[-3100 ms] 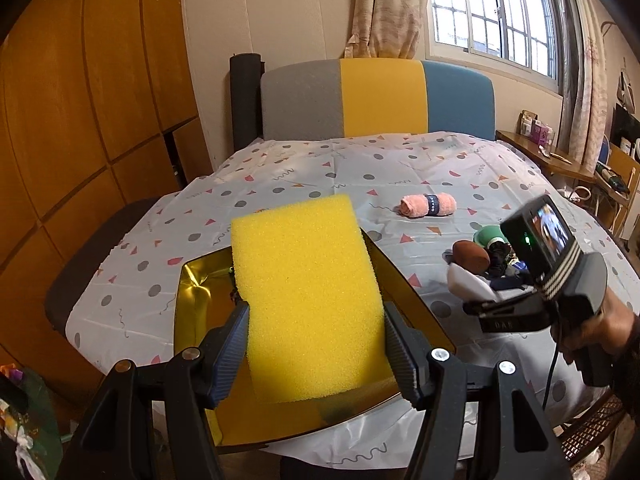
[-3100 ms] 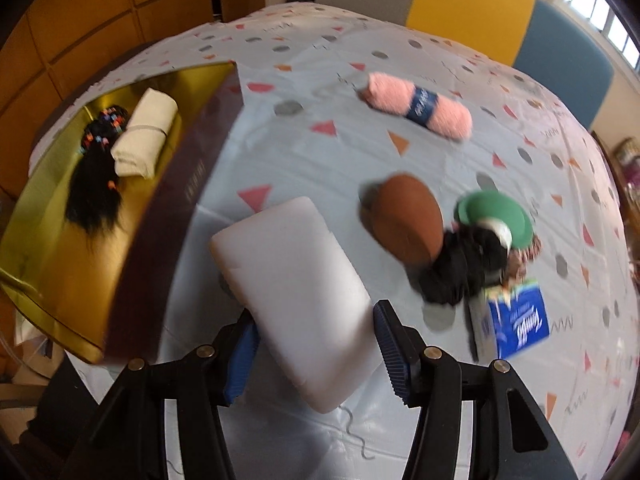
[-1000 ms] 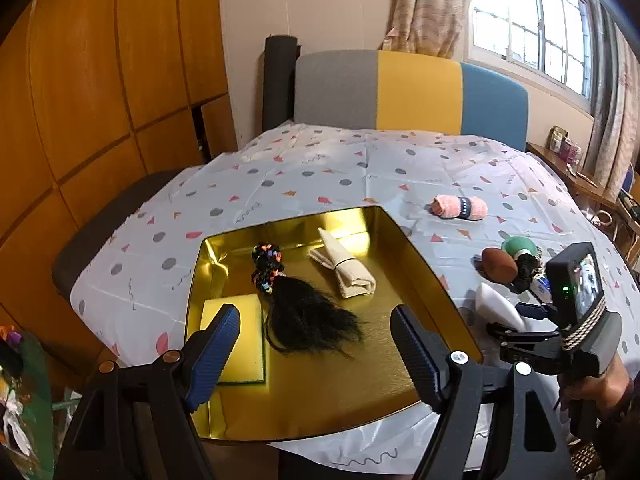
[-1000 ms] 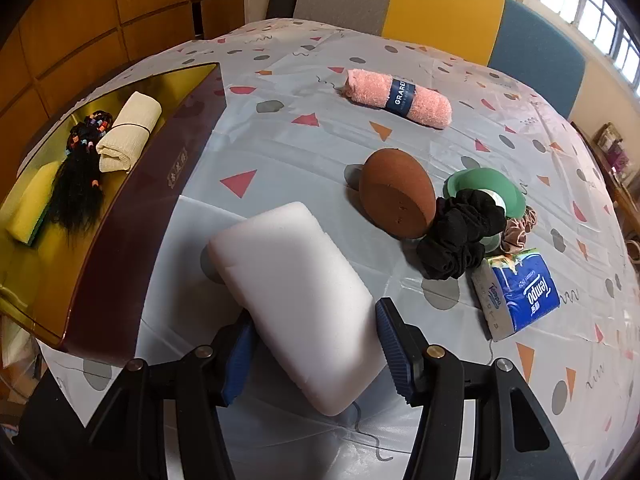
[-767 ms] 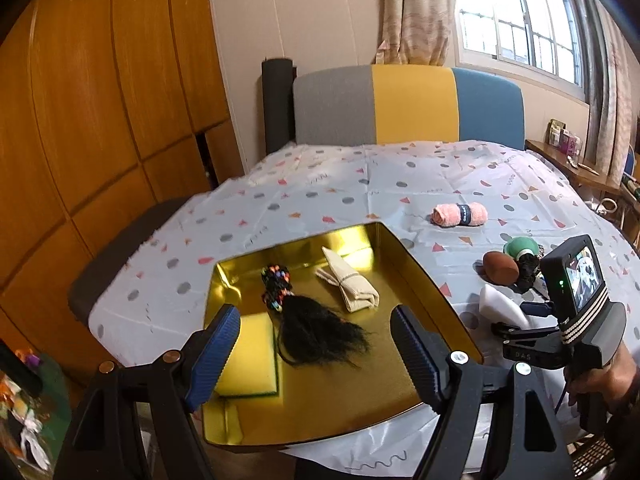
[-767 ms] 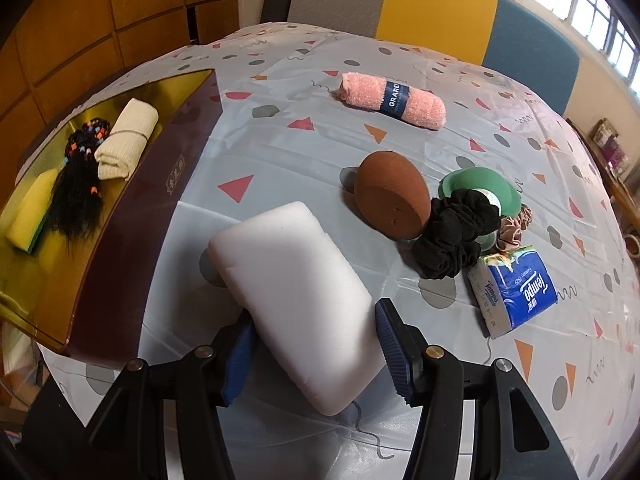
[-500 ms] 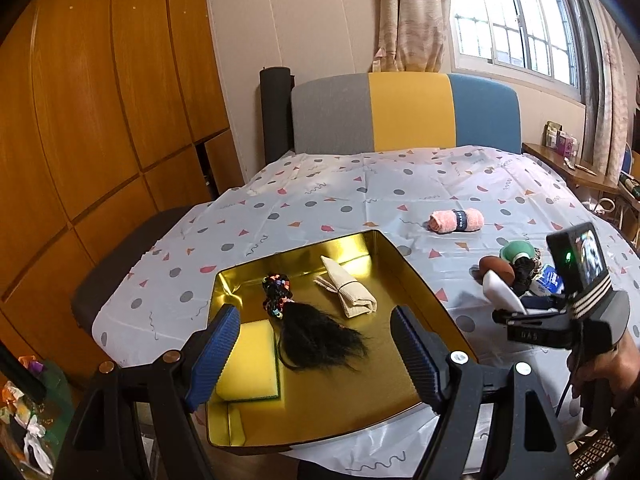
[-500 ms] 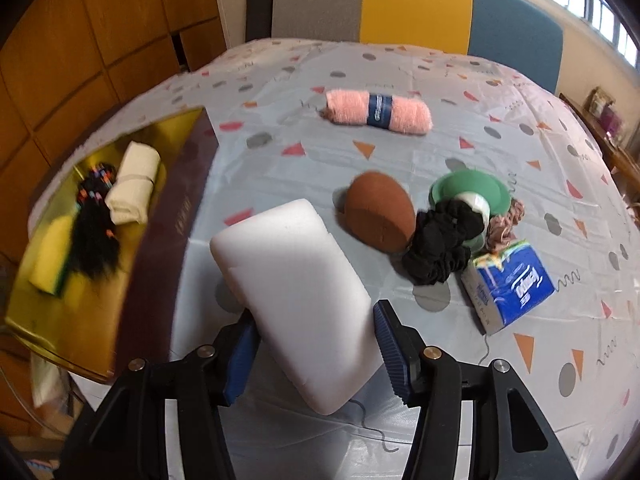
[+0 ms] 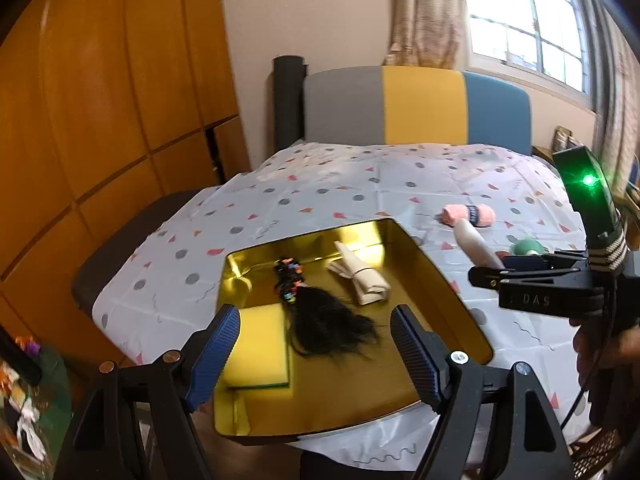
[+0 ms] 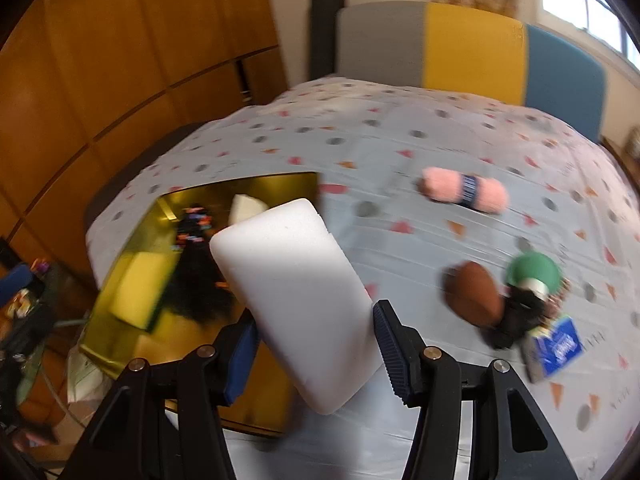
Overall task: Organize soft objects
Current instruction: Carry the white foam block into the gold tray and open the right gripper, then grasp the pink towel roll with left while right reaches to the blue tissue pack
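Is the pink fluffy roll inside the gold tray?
No, the pink fluffy roll lies on the spotted tablecloth beyond the gold tray, which holds other things.

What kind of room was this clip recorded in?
Probably a home dining or living room: a table under a patterned plastic tablecloth, wooden wall panelling, and a curtained window behind a grey-yellow-blue chair back.

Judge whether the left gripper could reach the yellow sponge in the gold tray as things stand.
Probably yes. The left gripper is open and empty, and the yellow sponge lies uncovered in the gold tray ahead, beside the black hairpiece.
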A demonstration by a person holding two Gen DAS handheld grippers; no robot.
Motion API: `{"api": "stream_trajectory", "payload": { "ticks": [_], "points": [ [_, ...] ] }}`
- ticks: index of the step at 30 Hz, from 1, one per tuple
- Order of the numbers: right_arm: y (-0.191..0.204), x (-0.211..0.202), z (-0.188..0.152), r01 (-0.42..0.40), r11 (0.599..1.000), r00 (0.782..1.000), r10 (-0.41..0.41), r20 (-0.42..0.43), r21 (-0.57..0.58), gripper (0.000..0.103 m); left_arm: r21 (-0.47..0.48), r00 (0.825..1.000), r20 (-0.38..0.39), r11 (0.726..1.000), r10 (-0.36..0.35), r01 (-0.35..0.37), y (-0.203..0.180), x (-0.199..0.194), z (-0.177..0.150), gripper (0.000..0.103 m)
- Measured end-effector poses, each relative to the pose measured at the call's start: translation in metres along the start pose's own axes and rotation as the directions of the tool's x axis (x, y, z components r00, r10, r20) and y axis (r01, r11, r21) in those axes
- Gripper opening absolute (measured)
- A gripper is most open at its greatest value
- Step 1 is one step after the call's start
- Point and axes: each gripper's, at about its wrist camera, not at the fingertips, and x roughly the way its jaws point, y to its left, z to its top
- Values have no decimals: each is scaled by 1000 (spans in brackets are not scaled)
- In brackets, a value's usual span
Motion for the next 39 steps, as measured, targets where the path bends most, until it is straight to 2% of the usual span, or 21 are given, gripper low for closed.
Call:
{"api": "stream_trajectory", "payload": {
  "ticks": [3,6,10,15,16,19,22,26,39],
  "points": [
    [37,12,4,-34,997,999,32,-19,-66,56,-49,999,-4,998,34,-34,19,2,-1,79],
    [64,32,1,-27,993,999,21,-49,-112,57,-102,997,-9,992,75,-75,41,4,-1,79],
    [85,62,-7,-12,990,994,-4,-108,-142,60,-160,992,-24,979,126,-128,69,7,-5,79],
    [101,87,-16,1,981,989,-29,-145,-195,66,-194,986,-65,967,156,-166,87,15,-15,79],
    [103,86,-15,5,979,990,-33,-135,-201,71,-201,985,-71,965,157,-168,90,17,-17,79],
    [104,67,-9,27,978,997,-41,-61,-209,77,-213,984,-78,962,160,-173,92,19,-18,79],
    [107,35,-2,84,972,996,-74,52,-220,87,-224,985,-78,960,152,-166,93,23,-16,79],
    [112,6,5,142,964,983,-109,150,-224,89,-226,987,-87,962,138,-154,90,27,-15,79],
    [121,-34,9,163,958,962,-102,252,-235,89,-206,987,-83,967,136,-151,80,23,-10,79]
  ]
}}
